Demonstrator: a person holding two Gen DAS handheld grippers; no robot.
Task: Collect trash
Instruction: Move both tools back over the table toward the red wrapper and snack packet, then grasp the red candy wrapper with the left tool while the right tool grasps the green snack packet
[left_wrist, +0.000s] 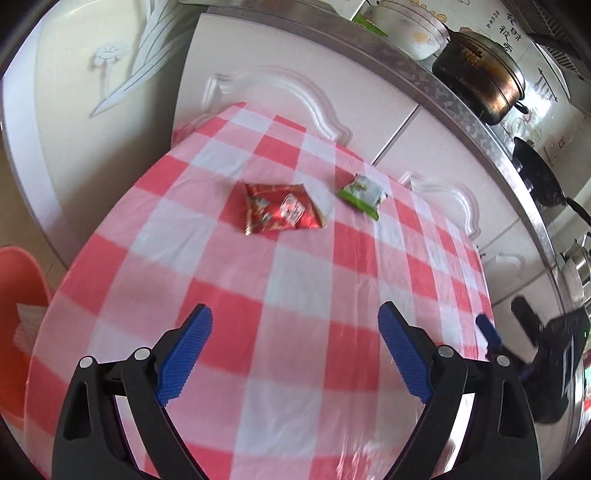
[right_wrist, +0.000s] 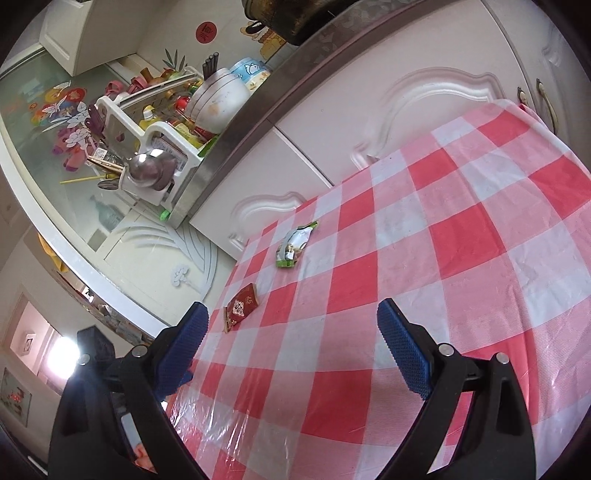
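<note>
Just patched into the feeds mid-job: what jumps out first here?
The red-and-white checked tablecloth fills both views, and two wrappers lie on it apart from each other: a red packet near the middle and a green-and-white packet nearer the white cabinets. Both the left gripper and right gripper are open and empty over the cloth, and an orange bin sits off the table's left edge.

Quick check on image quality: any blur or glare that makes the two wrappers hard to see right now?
Left wrist view: motion blur smears the red wrapper and the green wrapper, though both remain readable on the checked tablecloth; fisheye bending curves the cabinet edges. Right wrist view: sharper, with both wrappers small at mid-left, glare streaks on the cloth's plastic film near the bottom, and a blown-out bright patch at far left.
</note>
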